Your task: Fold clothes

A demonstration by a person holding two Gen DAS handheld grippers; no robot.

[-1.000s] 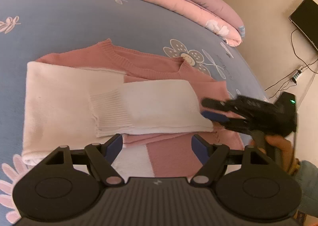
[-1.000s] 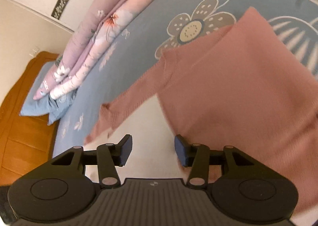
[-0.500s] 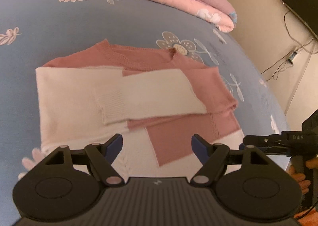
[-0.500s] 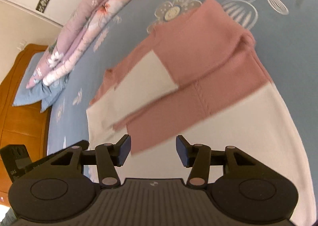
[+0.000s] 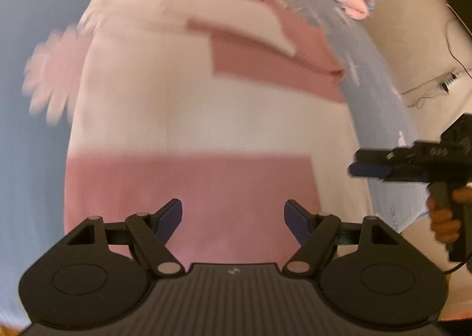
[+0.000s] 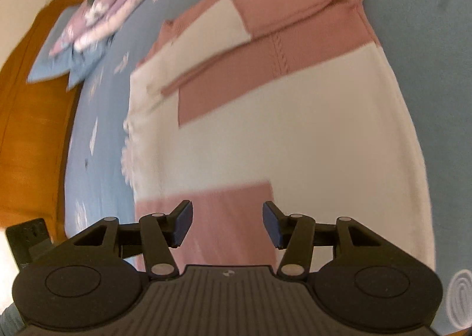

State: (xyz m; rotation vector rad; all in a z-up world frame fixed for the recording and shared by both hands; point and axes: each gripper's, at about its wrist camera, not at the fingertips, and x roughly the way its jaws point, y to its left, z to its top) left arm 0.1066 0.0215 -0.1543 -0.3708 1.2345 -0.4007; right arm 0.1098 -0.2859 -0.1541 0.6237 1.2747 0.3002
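Knit, pink-and-cream colour-blocked: the sweater point(image 6: 295, 117) lies flat on the blue floral bedsheet point(image 6: 97, 141), both sleeves crossed over the chest at the far end, hem band nearest you. Your left gripper point(image 5: 233, 219) hovers over the pink hem block with its fingers point(image 5: 169, 218) wide apart and nothing between them; your right gripper point(image 6: 227, 222) sits over the same hem from the other side, fingers point(image 6: 181, 222) likewise apart and empty. In the left wrist view the right gripper shows at the bed's edge, held in a hand point(image 5: 442, 218), off the cloth. Both views are motion-blurred, so edges are soft; whether the hem is one layer or doubled cannot be told. Risks as judged from here: if you pinch only the top layer of the hem, the back panel stays behind and the fold comes up lopsided. If the two grips land at uneven positions along the hem, the body will skew as it goes over. Loose knit stretches and drags, so a fast lift could pull the crossed sleeves point(image 5: 244, 32) out of place, the upper cream one first. The right side of the garment lies near the bed's edge; a sideways tug could slide it off. A folded quilt point(image 6: 118, 2) lies well clear beyond.
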